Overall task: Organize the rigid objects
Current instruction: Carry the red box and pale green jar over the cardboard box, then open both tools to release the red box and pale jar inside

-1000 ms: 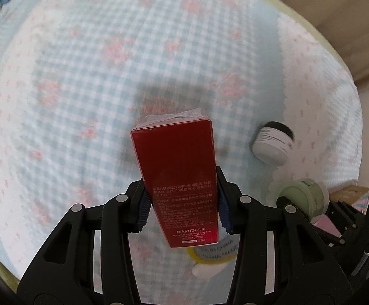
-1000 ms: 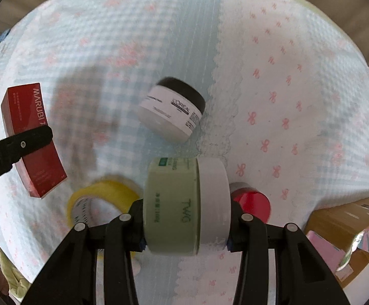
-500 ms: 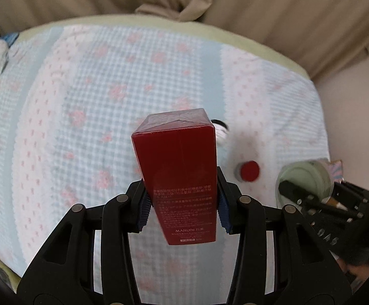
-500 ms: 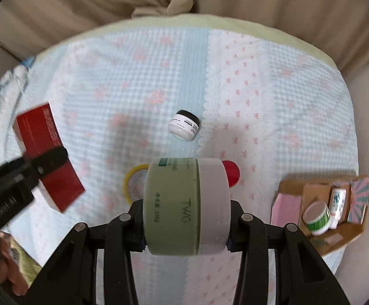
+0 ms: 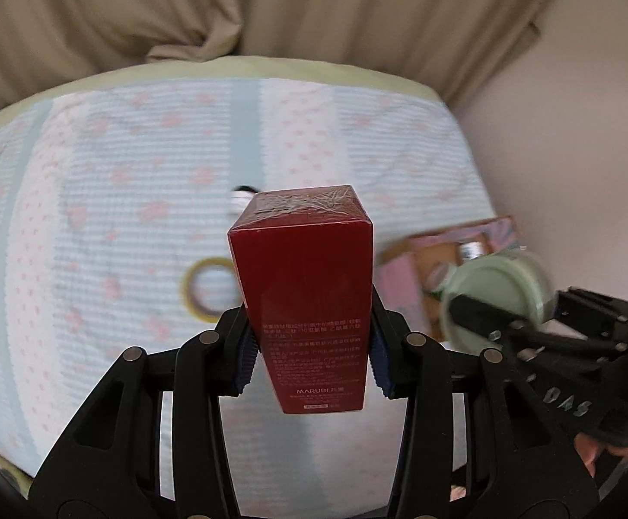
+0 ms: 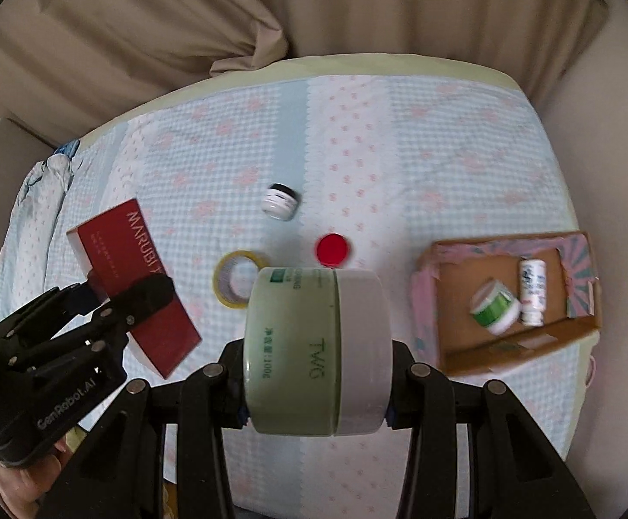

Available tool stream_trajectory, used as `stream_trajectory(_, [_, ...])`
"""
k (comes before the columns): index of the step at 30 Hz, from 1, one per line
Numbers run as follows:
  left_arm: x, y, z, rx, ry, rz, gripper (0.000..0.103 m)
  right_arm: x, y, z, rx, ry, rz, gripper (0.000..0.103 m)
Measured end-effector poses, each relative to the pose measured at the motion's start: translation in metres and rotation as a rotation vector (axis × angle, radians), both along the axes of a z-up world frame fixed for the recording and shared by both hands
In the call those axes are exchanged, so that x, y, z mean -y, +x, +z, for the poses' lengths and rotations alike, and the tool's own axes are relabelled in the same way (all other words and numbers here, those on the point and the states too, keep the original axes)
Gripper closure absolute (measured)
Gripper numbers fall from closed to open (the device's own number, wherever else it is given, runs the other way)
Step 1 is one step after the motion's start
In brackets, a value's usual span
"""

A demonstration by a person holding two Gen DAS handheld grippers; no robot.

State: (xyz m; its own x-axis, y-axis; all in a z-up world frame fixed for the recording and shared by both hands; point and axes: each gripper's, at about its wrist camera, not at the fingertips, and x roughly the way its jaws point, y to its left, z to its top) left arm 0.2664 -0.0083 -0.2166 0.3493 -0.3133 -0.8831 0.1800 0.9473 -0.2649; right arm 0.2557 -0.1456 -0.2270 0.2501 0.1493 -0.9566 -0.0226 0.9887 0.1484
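The left hand-held gripper [image 5: 309, 352] is clamped on a tall red carton [image 5: 305, 298] wrapped in clear film, its blue-padded fingers [image 5: 244, 361] pressing the carton's two sides near the lower end, so the box stands up between them and is lifted clear of the bed. In the right wrist view the same carton [image 6: 132, 285] shows tilted at the left, with white lettering along its face. The right hand-held gripper [image 6: 316, 389] is closed on a pale green jar with a white lid [image 6: 316, 350], held on its side with the lid pointing right, also raised above the bed. Below both lies a bedspread [image 6: 443, 138] in pale blue check and white panels with pink flowers and bows. On it, near the middle, a ring of yellow tape [image 6: 239, 279] lies flat; just to its right sits a round red cap [image 6: 334, 250], and further back a small white jar with a black lid [image 6: 280, 201] lies tipped over. Well to the right, an open cardboard box with pink flaps [image 6: 456, 337] rests near the bed's edge, holding a green-and-white tub [image 6: 494, 307] and a small white bottle [image 6: 532, 292] side by side. Beige curtains [image 6: 357, 4] hang behind the bed.
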Motion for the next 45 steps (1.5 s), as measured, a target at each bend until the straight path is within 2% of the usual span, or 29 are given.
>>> stream_trajectory(6, [0.088, -0.019, 0.010, -0.005, -0.040, 0.015, 0.064, 0.075, -0.021, 0.010, 0.004, -0.019, 0.032, 0.063])
stream_trajectory(10, [0.144, -0.023, 0.006, -0.018, -0.033, 0.006, 0.064, 0.132, -0.025, 0.011, 0.009, -0.040, 0.046, 0.063])
stream_trajectory(14, [0.193, -0.026, -0.009, -0.053, -0.041, 0.016, 0.064, 0.190, -0.023, -0.001, -0.012, -0.049, 0.042, 0.063])
stream_trajectory(18, [0.239, -0.024, -0.033, -0.098, -0.029, 0.011, 0.064, 0.230, -0.019, -0.019, -0.041, -0.071, 0.056, 0.063])
stream_trajectory(21, [0.258, -0.021, -0.051, -0.129, -0.020, 0.008, 0.064, 0.257, -0.014, -0.037, -0.067, -0.072, 0.051, 0.063])
stream_trajectory(26, [0.283, -0.004, -0.089, -0.182, 0.044, -0.009, 0.064, 0.299, -0.003, -0.070, -0.113, -0.075, 0.025, 0.063])
stream_trajectory(38, [0.296, 0.042, -0.177, -0.327, 0.144, 0.004, 0.065, 0.352, 0.034, -0.162, -0.251, -0.063, -0.032, 0.063])
stream_trajectory(41, [0.299, 0.052, -0.180, -0.296, 0.116, -0.010, 0.065, 0.352, 0.040, -0.182, -0.273, -0.057, -0.028, 0.063])
stream_trajectory(43, [0.308, 0.058, -0.180, -0.290, 0.159, -0.034, 0.065, 0.352, 0.043, -0.193, -0.286, -0.054, -0.028, 0.063])
stream_trajectory(45, [0.313, 0.064, -0.178, -0.278, 0.169, -0.049, 0.065, 0.351, 0.046, -0.202, -0.297, -0.050, -0.026, 0.063])
